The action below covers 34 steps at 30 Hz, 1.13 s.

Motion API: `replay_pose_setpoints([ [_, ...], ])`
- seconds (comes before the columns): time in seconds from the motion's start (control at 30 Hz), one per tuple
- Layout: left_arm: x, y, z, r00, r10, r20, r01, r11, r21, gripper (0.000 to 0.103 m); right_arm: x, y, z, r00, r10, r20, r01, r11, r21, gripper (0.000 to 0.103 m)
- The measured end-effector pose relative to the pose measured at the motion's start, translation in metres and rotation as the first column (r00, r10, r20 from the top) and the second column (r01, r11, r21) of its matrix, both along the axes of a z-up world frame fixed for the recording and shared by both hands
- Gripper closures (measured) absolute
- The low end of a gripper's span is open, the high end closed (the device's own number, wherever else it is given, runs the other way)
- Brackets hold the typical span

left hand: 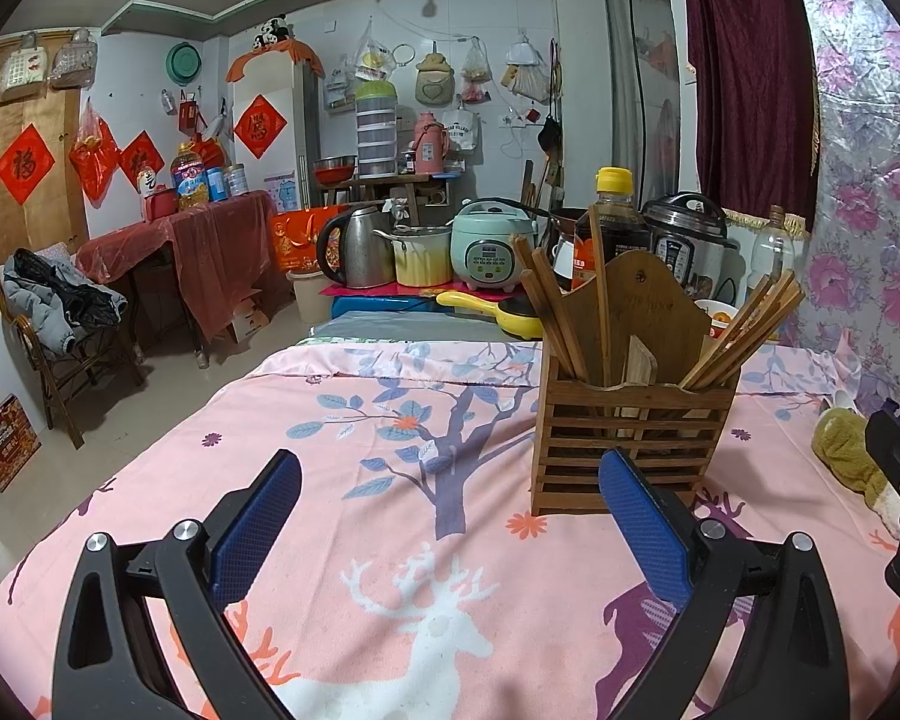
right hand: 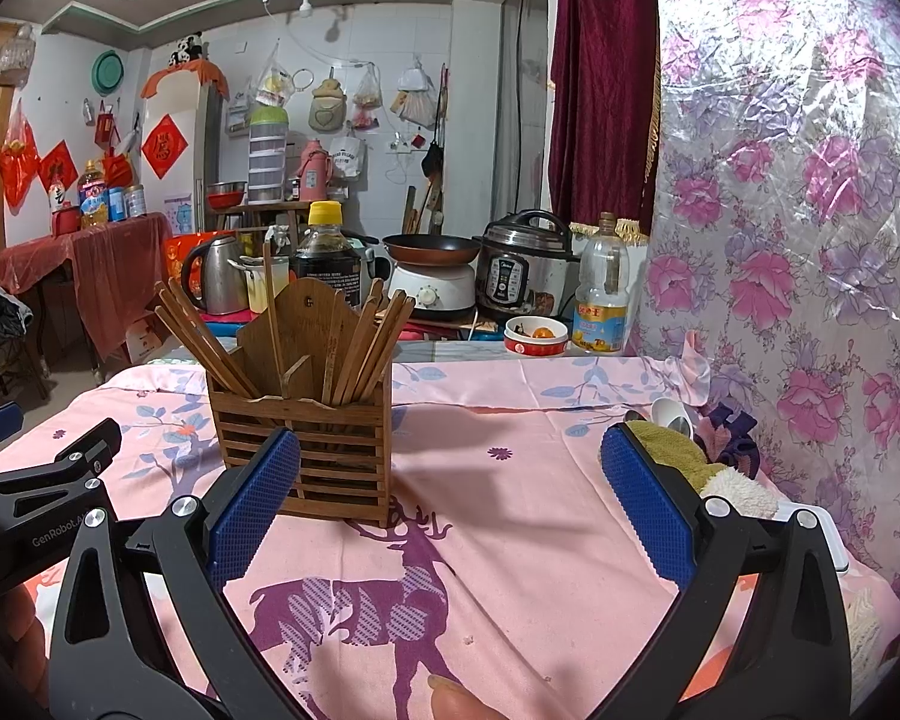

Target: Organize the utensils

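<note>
Both grippers, left (left hand: 450, 531) and right (right hand: 450, 510), hover with jaws apart, empty. Chopsticks (right hand: 366, 342) already fill holder (right hand: 306, 450); spoons (right hand: 669, 411) beside towel (right hand: 684, 456) seem left.

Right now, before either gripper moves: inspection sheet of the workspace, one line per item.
Surface: pink deer-print cloth, bare in front of both grippers.
Job's things: wooden holder upright, chopsticks fanned out of both compartments.
Clutter: towel at right with spoons behind it; bowl and oil bottle beyond the cloth.
Grippers: left gripper open, empty; right gripper open, empty.
Cables: nothing seen on the cloth.
Surroundings: cookers, kettle, floral sheet at right.
</note>
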State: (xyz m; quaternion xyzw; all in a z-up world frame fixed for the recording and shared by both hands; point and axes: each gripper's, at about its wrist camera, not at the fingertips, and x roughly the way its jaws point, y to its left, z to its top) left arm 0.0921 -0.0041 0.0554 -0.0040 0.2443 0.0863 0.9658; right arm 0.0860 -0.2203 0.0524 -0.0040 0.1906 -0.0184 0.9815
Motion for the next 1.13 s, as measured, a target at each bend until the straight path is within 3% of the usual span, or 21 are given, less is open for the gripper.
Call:
replay_pose_setpoints([
  [1.13,0.0,0.0049,-0.0019,1.0,0.012,-0.002,-0.012,1.0,-0.027,0.006,-0.0001,-0.0004,0.0004,1.0,-0.002,0.001,0.002,1.0,0.001,0.006],
])
